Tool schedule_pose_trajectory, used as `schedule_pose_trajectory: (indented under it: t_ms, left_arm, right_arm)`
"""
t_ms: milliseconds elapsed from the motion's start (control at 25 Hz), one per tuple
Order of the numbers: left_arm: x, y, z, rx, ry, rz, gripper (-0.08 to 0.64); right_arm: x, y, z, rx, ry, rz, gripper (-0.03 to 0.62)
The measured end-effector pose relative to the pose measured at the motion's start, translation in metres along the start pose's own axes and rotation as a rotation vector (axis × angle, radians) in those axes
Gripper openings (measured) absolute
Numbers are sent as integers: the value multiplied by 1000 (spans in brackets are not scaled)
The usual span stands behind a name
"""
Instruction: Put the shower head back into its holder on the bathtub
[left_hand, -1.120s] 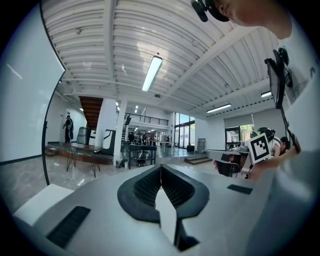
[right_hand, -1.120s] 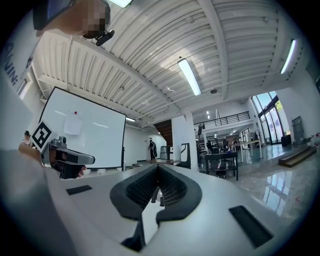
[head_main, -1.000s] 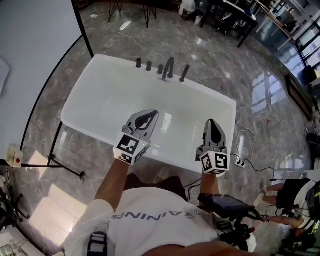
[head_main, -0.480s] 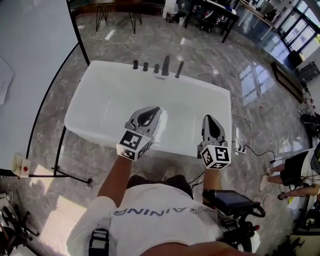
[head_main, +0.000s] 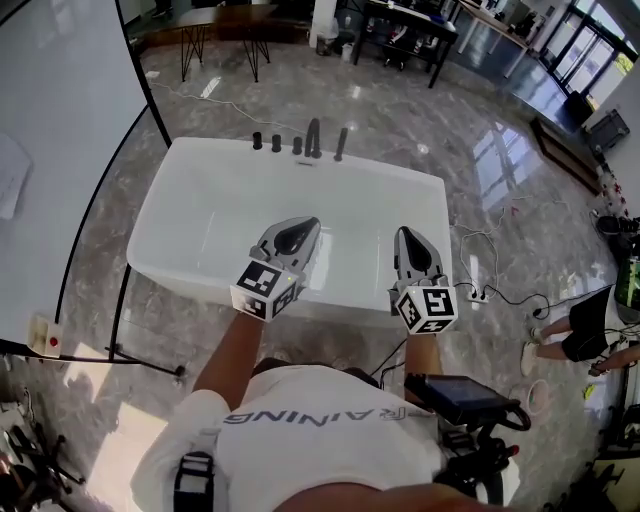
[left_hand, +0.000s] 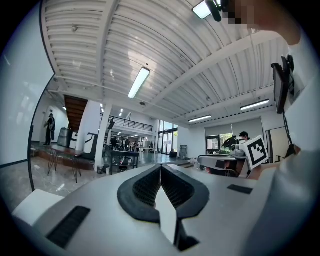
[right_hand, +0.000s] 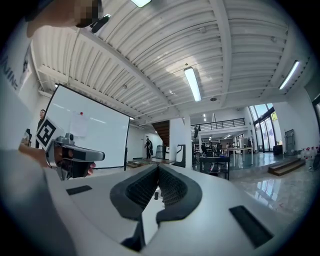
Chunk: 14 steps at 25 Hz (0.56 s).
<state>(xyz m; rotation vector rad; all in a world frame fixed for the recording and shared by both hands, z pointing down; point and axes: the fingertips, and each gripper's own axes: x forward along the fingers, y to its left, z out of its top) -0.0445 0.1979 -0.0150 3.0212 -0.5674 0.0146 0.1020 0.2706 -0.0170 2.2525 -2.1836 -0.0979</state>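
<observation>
The white bathtub (head_main: 180, 225) lies ahead of me on the marble floor. Several black fittings stand in a row on its far rim, with a curved spout (head_main: 313, 137) among them. At the right end of that row a slim black shower head (head_main: 341, 144) stands upright, apparently in its holder. My left gripper (head_main: 303, 229) hovers over the tub's near side, shut and empty. My right gripper (head_main: 407, 236) is beside it to the right, also shut on nothing. In each gripper view the jaws meet with nothing between them: the left gripper (left_hand: 161, 168) and the right gripper (right_hand: 158, 168) both point level into the hall.
A big white board (head_main: 60, 130) stands at the left on black legs (head_main: 140, 350). A power strip (head_main: 480, 296) and cables lie on the floor right of the tub. A person (head_main: 575, 335) sits at the far right. Tables stand at the back.
Both grippers have drawn back from the tub's middle toward its near rim and risen. The tub now sits farther off and higher in the head view. Both stayed shut.
</observation>
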Motion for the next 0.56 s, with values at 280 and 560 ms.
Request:
schedule_pose_trajectory:
  t_ms: [280, 560]
  left_arm:
    - [34, -61, -10, 22, 21, -46, 17]
    - [68, -93, -19, 22, 25, -44, 17]
  right_arm:
    - [-36, -40, -25, 16, 65, 58, 11]
    - [-56, -82, -29, 9, 49, 61, 12]
